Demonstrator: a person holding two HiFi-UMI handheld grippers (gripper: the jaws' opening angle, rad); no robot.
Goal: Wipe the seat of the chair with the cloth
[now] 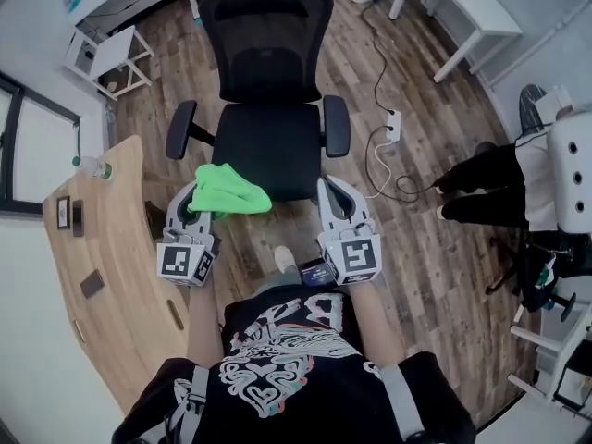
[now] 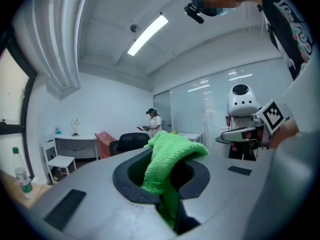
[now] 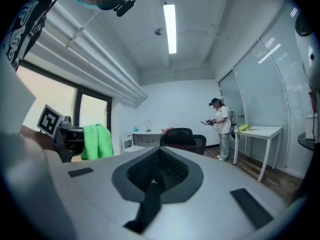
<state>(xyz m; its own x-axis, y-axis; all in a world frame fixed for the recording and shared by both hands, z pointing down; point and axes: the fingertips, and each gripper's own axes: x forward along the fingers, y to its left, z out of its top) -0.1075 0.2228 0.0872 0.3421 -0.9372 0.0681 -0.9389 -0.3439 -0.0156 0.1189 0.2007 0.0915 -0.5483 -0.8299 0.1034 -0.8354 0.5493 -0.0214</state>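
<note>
The black office chair [image 1: 268, 72] stands in front of me, its seat [image 1: 273, 141] bare. A bright green cloth [image 1: 228, 191] hangs over the seat's front left corner. My left gripper [image 1: 192, 200] is shut on the cloth. In the left gripper view the cloth [image 2: 167, 156] bunches up between the jaws and spills over their tips. My right gripper [image 1: 327, 192] is level with the seat's front right corner, shut with nothing in it. The right gripper view shows the right gripper [image 3: 158, 159] with pads together, the cloth [image 3: 97, 141] off to its left and the chair [image 3: 182, 136] ahead.
A wooden desk [image 1: 111, 276] with a bottle [image 1: 92, 166] runs along my left. A power strip [image 1: 393, 123] and cables lie on the floor right of the chair. A seated person in black [image 1: 481, 183] and a white robot [image 1: 569, 174] are at the right. White tables [image 1: 462, 7] stand behind.
</note>
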